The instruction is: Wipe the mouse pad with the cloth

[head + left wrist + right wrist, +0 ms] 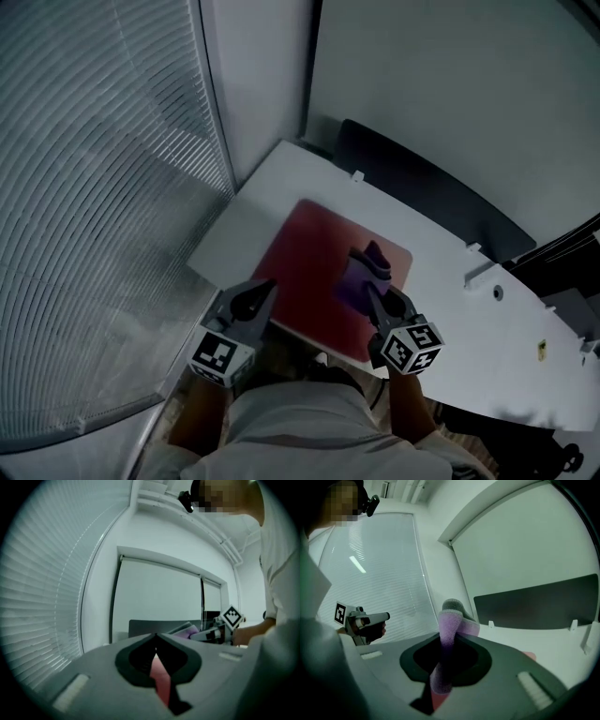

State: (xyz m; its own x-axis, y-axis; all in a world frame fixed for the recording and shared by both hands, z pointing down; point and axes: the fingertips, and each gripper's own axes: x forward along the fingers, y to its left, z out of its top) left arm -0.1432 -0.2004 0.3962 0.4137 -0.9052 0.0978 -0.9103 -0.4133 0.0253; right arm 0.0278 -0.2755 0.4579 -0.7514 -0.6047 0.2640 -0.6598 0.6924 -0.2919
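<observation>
Cloth (449, 634), purple and fuzzy with a grey fold at its top, was pinched between the jaws of the right hand-held gripper (373, 292). This gripper's cube (410, 347), with black-and-white square markers, sat at its rear, close to the person's pale shirt (300, 427). The cloth ran as a narrow strip up through the dark jaw pads and bunched into a soft lump just past the tips.

To the left of that gripper, well apart from the cloth, the left hand-held gripper (261, 292) had its jaws closed tip to tip. A sliver of red showed through the slot behind them.

Beneath and ahead of both sets of tips lay the mouse pad (305, 253), a flat dark-red rectangle with rounded corners. The cloth lump sat over the part of it ahead of the right gripper, while the left tips pointed at its near left edge. Whether they touched it could not be told.

The pad rested on a smooth white desk (450, 309) that stretched away to the right of the right gripper. Beyond the desk's far edge stood a long dark panel (422, 187) against a plain pale wall (450, 84). Finely ribbed blinds (94, 187) filled the space left of the left gripper.
</observation>
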